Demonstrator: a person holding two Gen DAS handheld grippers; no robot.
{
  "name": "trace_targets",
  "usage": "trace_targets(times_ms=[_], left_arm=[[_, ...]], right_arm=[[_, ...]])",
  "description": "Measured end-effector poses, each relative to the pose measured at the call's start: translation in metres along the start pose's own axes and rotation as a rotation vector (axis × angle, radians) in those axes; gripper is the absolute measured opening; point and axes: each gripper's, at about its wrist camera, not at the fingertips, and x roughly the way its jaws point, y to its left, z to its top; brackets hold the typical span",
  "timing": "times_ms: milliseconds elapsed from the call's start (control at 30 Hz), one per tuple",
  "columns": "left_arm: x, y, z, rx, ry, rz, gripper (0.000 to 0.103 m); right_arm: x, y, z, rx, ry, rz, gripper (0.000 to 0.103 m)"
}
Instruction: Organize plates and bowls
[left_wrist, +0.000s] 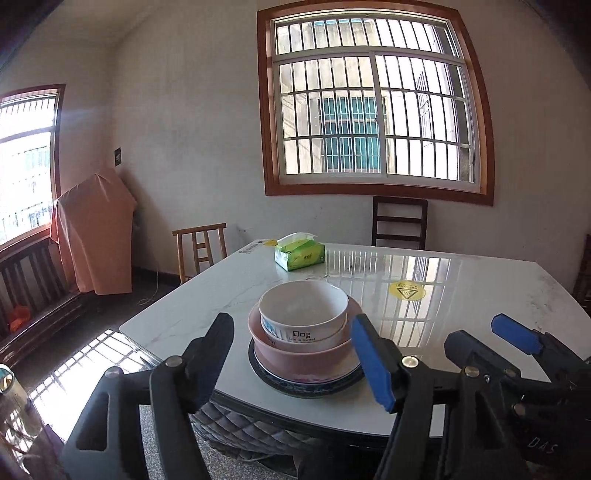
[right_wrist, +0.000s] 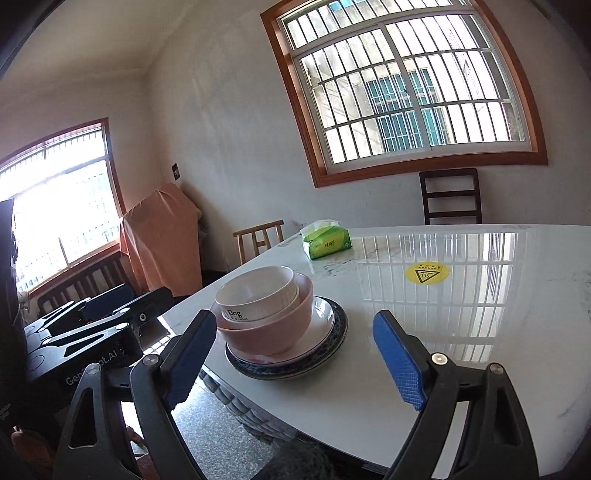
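Both tongs spread, empty: left gripper, right gripper. White bowl nests in pink bowl on stacked plates, just ahead on table. Stacking looks finished; next, I pull clear without bumping.

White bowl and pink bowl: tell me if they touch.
Touching. The right wrist view shows the white bowl nested inside the pink bowl, its side resting against the pink rim with no gap.
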Motion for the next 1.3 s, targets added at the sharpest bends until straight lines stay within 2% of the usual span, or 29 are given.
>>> trace_targets(times_ms=[133, 267, 600, 1300], left_arm=[[-0.005, 0.002, 0.001, -0.017, -0.012, -0.005, 0.078], [-0.010, 0.004, 0.002, -0.025, -0.027, -0.015, 0.082], [-0.018, 0.000, 0.001, -0.015, -0.027, -0.030, 0.082], [-0.002, 0.001, -0.010, -0.023, 0.052, -0.014, 0.082]], right_arm=[[-0.005, -0.001, 0.000, 0.000, -0.015, 0.001, 0.087], [-0.009, 0.001, -0.002, -0.004, -0.015, 0.002, 0.088], [-0.013, -0.002, -0.005, -0.001, -0.015, 0.005, 0.089], [-0.010, -0.020, -0.020, 0.039, 0.039, -0.015, 0.092]])
